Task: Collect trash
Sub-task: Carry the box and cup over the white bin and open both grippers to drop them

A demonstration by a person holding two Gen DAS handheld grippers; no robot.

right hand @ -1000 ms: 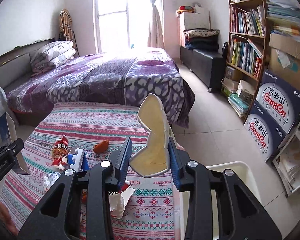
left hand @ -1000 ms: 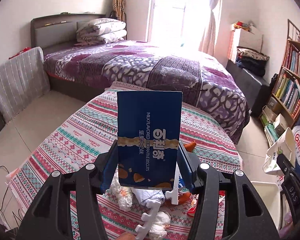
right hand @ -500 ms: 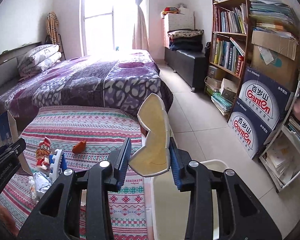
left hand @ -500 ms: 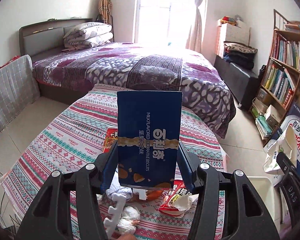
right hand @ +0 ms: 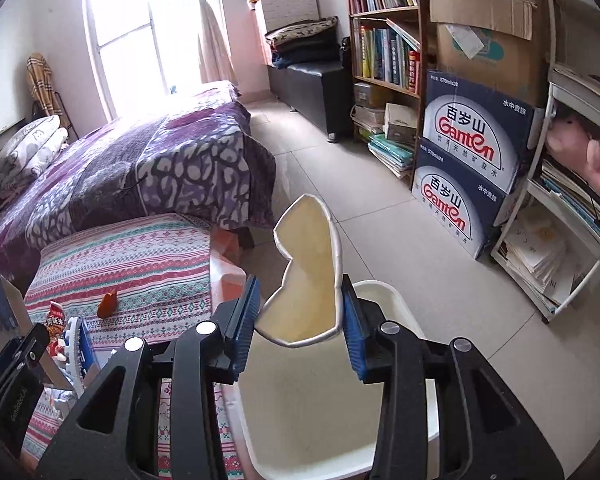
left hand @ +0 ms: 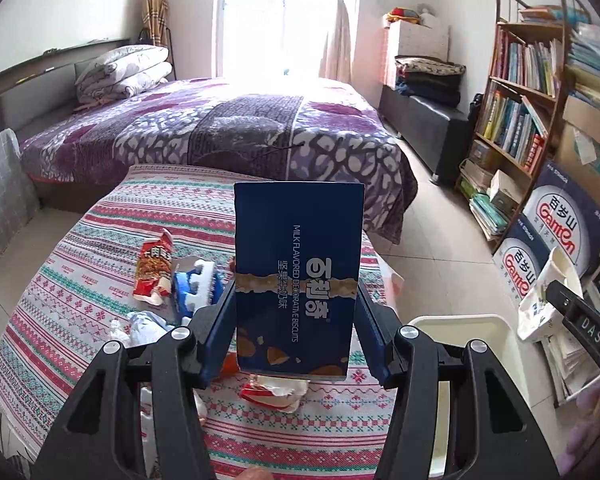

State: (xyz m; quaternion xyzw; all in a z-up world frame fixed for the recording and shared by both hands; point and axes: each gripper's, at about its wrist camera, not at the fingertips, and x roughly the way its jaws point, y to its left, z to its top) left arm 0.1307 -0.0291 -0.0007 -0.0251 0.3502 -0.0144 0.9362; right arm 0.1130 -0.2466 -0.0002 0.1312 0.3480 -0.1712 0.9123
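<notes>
Our left claw (left hand: 296, 340) is clamped on a dark blue biscuit box (left hand: 298, 276), which stands upright between the blue pads, its white lettering running sideways and biscuit pieces printed near its lower end. Our right claw (right hand: 300, 320) pinches a crushed paper cup (right hand: 306, 280), white at the rim and yellowish inside, its mouth squashed into a bent shape. That cup hangs over the white bin (right hand: 312, 412) on the floor, just beside the tabletop (left hand: 80, 264) with its striped patterned cloth. Under and past the box more trash lies on the cloth: a red snack wrapper (left hand: 154, 268), a blue and white packet (left hand: 198, 284), crumpled white paper (left hand: 140, 326) and a torn red and white wrapper (left hand: 274, 394). Beyond them stands the purple bed (left hand: 236, 128), with a bookshelf (right hand: 384, 52) and stacked cartons (right hand: 468, 168) along the wall. Both claws point forward, roughly level, the left above the tabletop's near edge.
</notes>
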